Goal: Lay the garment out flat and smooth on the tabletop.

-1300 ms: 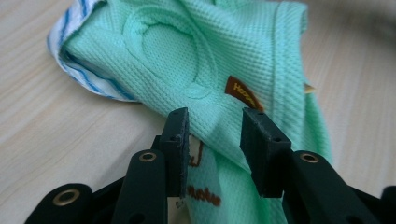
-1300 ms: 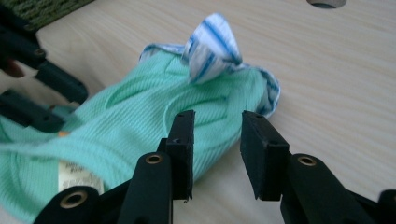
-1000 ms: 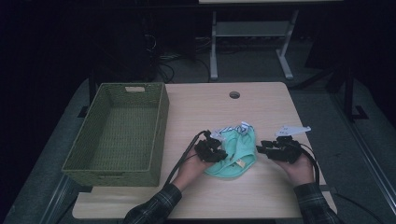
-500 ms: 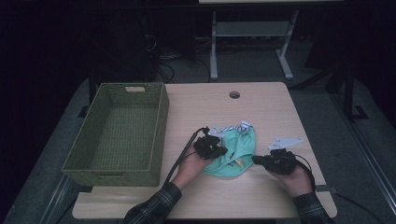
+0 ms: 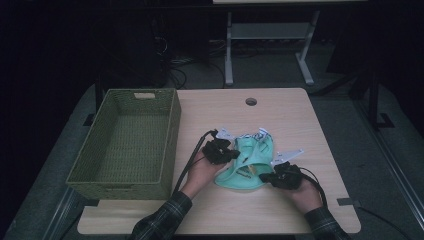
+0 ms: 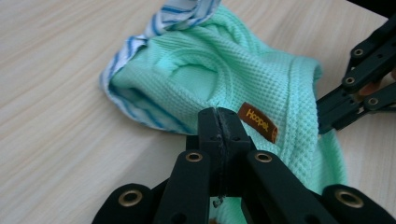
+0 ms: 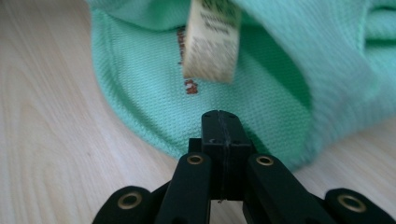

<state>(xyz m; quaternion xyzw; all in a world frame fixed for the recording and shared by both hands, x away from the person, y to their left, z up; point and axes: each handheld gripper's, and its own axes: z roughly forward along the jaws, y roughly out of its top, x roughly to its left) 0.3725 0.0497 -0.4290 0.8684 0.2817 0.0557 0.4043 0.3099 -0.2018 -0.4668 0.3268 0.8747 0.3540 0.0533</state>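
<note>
A small mint-green waffle-knit garment (image 5: 248, 162) with blue-and-white striped trim lies crumpled on the near right part of the pale wooden table (image 5: 280, 115), between the person's two hands. A little brown label (image 6: 258, 122) with orange lettering is sewn onto its green outer face, and in the right gripper view a pale care tag (image 7: 211, 39) hangs down from the inside of the fabric. The striped edge (image 6: 135, 46) sits along the far side of the bundle.

The left gripper (image 5: 232, 156), black and held in the left hand (image 5: 200, 172), meets the garment at its left edge; in the left gripper view its jaws are pressed together with green knit pinched at the tips, so it holds the cloth. The right gripper (image 5: 265, 176), in the right hand (image 5: 304, 195), is at the garment's near right edge; in its own view the jaws have closed tight, right at the hem of the green fabric, and whether any cloth is caught between them I cannot tell. Its jaws have just been closing. A black cable (image 5: 192, 155) trails from the left gripper back toward the near edge.

Well apart, on the left part of the table, stands a rectangular green woven basket (image 5: 170, 135) with a handle slot in its far wall. A round hole (image 5: 251, 102) marks the tabletop toward its far edge
</note>
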